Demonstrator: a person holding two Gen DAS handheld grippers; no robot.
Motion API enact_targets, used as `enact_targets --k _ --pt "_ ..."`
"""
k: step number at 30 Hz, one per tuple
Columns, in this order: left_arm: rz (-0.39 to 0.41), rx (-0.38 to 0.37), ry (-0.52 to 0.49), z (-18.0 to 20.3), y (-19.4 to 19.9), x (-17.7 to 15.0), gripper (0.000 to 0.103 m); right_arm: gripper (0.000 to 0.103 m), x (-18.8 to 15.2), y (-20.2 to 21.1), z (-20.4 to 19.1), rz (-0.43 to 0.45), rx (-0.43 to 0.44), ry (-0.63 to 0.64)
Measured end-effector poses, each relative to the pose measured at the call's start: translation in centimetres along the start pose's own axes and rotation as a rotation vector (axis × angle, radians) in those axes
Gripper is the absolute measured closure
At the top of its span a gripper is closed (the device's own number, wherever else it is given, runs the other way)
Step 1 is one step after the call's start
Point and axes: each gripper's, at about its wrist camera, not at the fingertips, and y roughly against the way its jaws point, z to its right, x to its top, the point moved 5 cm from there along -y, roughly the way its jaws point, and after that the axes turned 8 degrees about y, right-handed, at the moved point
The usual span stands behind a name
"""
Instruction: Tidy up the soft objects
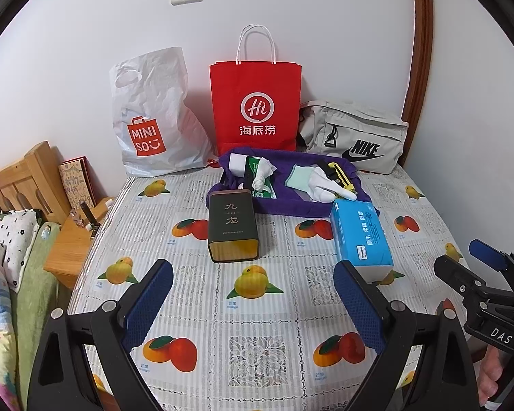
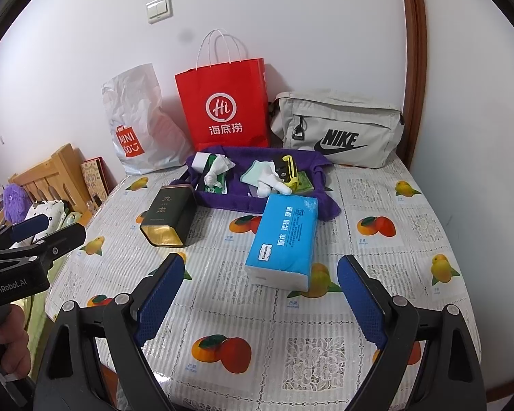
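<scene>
Both grippers' fingers spread, empty, over desk [image 2: 291,308]; blue tissue pack [image 2: 282,236] lies near right gripper [image 2: 257,303], touching purple cloth [image 2: 229,202]: risk — soft pack buckles/slips, or drags cloth w/ it.

your left gripper [image 1: 253,303] tilts downward with its blue-padded jaws spread wide and nothing between them. your right gripper [image 2: 260,299] sits beside it at a similar downward tilt, jaws wide apart and empty too. a hand [image 2: 8,346] wraps the left gripper's handle
</scene>
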Motion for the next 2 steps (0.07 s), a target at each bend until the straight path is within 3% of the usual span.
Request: enact_targets --k 2 --pt "0.0 -0.001 0.001 0.02 -0.02 -0.01 0.008 0.013 -0.1 -0.08 0.01 -0.002 -0.001 0.002"
